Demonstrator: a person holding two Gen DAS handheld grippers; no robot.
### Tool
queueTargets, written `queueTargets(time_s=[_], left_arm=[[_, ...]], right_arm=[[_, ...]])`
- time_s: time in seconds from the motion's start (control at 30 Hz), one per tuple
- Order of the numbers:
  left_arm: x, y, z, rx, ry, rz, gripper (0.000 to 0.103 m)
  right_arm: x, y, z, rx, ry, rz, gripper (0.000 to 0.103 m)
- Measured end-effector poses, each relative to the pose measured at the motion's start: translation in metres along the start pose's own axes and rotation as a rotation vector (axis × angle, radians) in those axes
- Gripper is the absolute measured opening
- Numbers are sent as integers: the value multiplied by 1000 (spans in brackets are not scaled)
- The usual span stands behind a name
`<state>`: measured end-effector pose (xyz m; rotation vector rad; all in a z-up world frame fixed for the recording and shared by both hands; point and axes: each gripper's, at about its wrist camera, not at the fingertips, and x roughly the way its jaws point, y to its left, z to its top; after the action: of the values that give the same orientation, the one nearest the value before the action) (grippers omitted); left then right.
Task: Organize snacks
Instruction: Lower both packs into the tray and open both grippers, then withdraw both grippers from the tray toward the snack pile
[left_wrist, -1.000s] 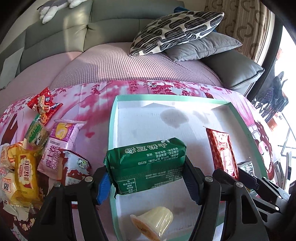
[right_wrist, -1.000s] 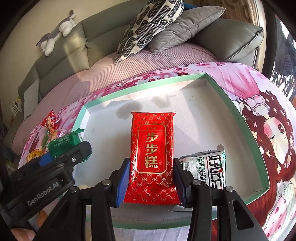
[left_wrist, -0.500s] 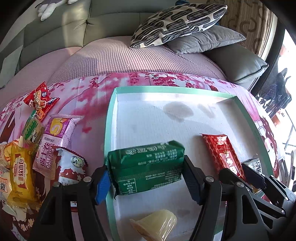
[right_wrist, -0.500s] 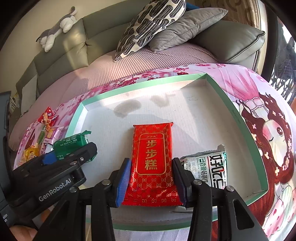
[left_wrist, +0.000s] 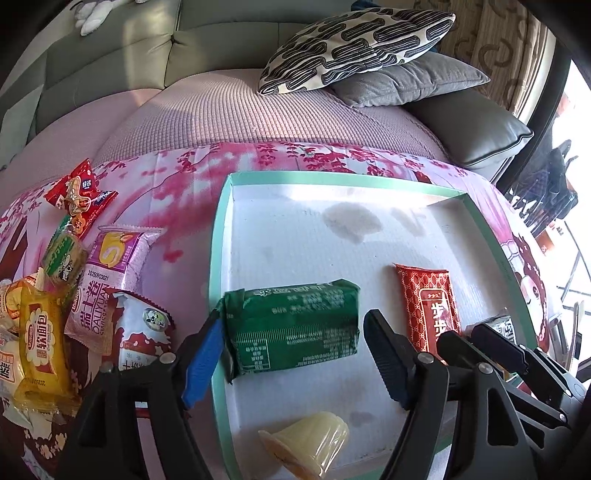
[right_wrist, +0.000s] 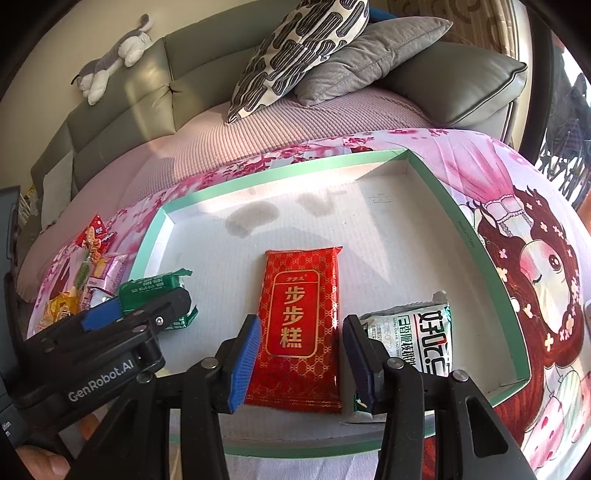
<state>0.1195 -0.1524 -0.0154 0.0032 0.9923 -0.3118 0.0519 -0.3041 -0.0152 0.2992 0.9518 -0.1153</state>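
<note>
A green snack pack (left_wrist: 291, 325) lies flat in the white tray with a green rim (left_wrist: 218, 236). My left gripper (left_wrist: 295, 354) is open around it, jaws clear of both ends. A red snack pack (right_wrist: 299, 325) lies in the tray too; it also shows in the left wrist view (left_wrist: 432, 306). My right gripper (right_wrist: 301, 358) is open, jaws apart on either side of it. A white pack with green print (right_wrist: 417, 339) lies to its right. A jelly cup (left_wrist: 310, 443) lies on its side near the tray's front edge.
Several loose snacks (left_wrist: 74, 295) lie on the pink cloth (left_wrist: 177, 184) left of the tray. A sofa with a patterned pillow (left_wrist: 354, 44) and a grey pillow (left_wrist: 410, 81) stands behind. The left gripper's body (right_wrist: 92, 354) sits left of the right gripper.
Both grippers have opened and let go of their packs. The green and red packs now lie on the tray floor. Both grippers have drawn back a little.
</note>
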Motion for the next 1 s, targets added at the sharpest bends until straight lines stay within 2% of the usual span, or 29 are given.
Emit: queueTargets(time_s=[0.1, 0.2, 0.33, 0.67, 0.73, 0.8, 0.9, 1.0], left_arm=[[-7, 0, 2, 4, -15, 2, 78], [-14, 1, 4, 8, -34, 26, 85], [-21, 6, 6, -6, -41, 22, 85], [-28, 19, 6, -20, -42, 101, 85], [-28, 22, 6, -26, -44, 120, 85], [-29, 24, 6, -29, -51, 135, 85], [-26, 28, 5, -31, -48, 172, 87], [-21, 33, 4, -35, -37, 200, 99]], right_arm=[[-5, 1, 1, 0, -13, 7, 50], [-9, 2, 2, -2, -27, 12, 50], [-10, 4, 1, -12, -29, 14, 50], [-8, 1, 1, -3, -24, 9, 50], [-7, 1, 2, -7, -21, 1, 55], [-6, 2, 2, -9, -24, 0, 70], [-6, 3, 3, -16, -25, -7, 79], [-5, 3, 2, -24, -25, -15, 87]])
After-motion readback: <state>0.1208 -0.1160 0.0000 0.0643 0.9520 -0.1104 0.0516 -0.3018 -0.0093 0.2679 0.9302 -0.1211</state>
